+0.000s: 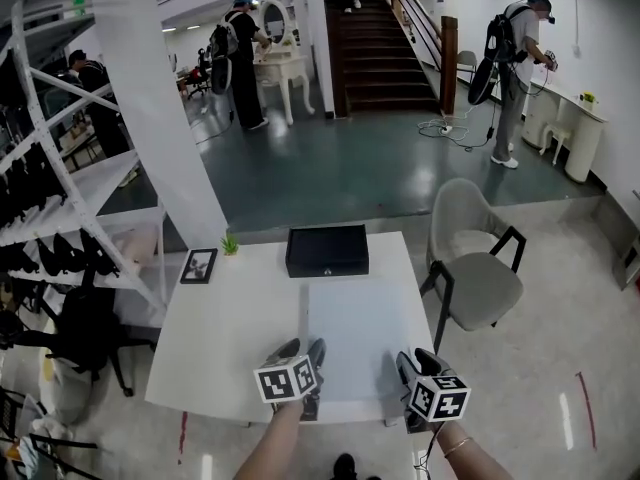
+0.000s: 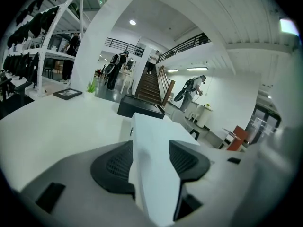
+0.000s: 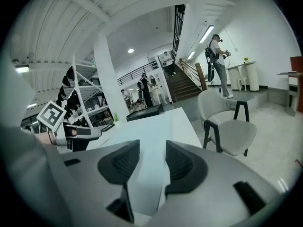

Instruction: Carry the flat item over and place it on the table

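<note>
A flat pale board (image 1: 360,333) lies on the right half of the white table (image 1: 230,328). At the board's near left edge, my left gripper (image 1: 312,356) is shut on it. In the left gripper view the board (image 2: 156,126) runs forward between both dark pads (image 2: 113,164), which press on its faces. Over by the near right corner is my right gripper (image 1: 410,366). In the right gripper view its jaws (image 3: 152,157) stand apart. The board's pale edge (image 3: 151,136) shows between them with a gap on each side. My left gripper (image 3: 66,129) shows at that view's left.
A black box (image 1: 327,250) sits at the table's far edge, with a small picture frame (image 1: 199,265) and a tiny green plant (image 1: 230,243) to its left. A grey chair (image 1: 480,268) stands right of the table, a white shelf rack (image 1: 60,198) and a pillar (image 1: 160,98) to the left.
</note>
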Available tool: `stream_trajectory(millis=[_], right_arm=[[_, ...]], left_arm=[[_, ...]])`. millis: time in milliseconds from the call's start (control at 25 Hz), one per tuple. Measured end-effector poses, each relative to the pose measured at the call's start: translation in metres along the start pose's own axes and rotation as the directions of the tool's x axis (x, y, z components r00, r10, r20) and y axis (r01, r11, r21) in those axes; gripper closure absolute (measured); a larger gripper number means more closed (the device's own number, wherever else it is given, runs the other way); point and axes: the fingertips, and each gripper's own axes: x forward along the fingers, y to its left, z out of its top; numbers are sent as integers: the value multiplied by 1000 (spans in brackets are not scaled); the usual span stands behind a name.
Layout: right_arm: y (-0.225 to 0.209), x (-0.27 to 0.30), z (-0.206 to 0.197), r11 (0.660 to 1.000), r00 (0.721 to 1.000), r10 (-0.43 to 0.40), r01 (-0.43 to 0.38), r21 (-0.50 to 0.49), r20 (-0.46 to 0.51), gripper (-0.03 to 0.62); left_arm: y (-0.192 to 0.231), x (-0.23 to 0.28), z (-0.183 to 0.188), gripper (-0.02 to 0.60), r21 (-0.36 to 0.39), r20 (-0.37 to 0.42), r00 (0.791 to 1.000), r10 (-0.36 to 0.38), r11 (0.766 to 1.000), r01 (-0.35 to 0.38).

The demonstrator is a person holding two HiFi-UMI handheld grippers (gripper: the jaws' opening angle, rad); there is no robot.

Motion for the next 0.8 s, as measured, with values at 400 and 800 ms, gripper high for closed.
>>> stream_trajectory(millis=[400,800], right_arm=[[21,-47,25,999,995,17,-12,-45,99,473],[33,-96,23,998,990,41,-36,-42,136,510]], left_arm=[[-15,-51,-3,411,112,80,997,19,993,-28],[-30,-100,-20,469,158,120,993,-12,987,-7]])
